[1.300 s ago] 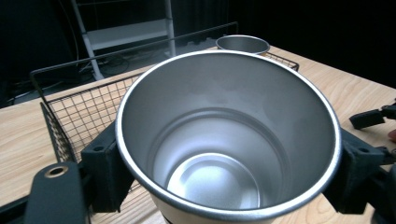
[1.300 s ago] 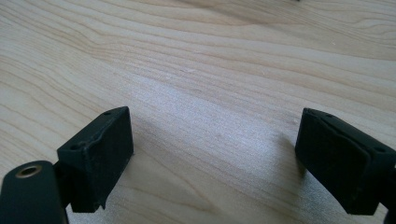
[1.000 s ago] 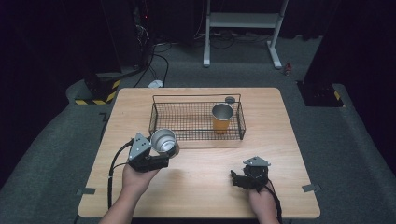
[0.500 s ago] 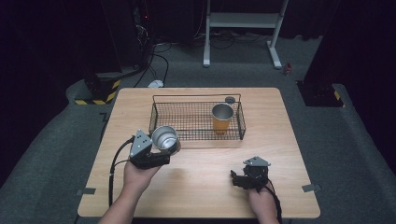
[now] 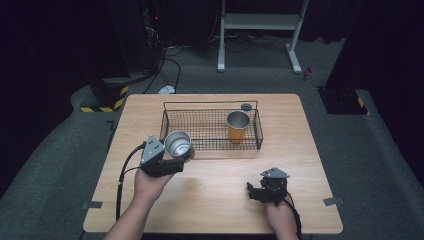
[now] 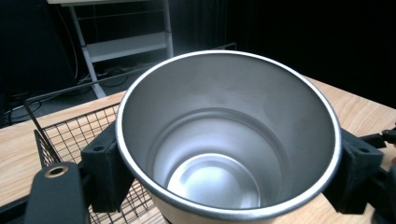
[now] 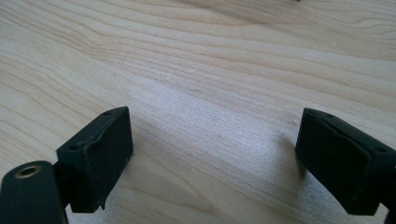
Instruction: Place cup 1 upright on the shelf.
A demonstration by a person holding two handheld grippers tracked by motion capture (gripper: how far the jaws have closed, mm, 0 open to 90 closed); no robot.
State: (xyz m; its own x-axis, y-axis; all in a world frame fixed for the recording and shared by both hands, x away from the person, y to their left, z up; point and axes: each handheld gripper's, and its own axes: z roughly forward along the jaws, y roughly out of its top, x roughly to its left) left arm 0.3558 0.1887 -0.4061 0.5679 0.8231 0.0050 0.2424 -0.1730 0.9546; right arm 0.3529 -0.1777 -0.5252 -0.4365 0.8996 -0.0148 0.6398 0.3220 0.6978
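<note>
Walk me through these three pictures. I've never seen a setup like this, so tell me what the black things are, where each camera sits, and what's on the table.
No robot here: a person at a wooden table holds a two-jaw grasping tool in each hand. The high view looks down from above the person. The other two cameras ride on the tools and look along their black jaws.

The left tool is shut on a silver metal cup, held near the front left corner of a black wire basket. Its own view looks straight into the cup, which is empty.

The right tool sits low over bare wood near the table's front edge, jaws open with nothing between them.

An orange cup stands upright inside the basket.
</note>
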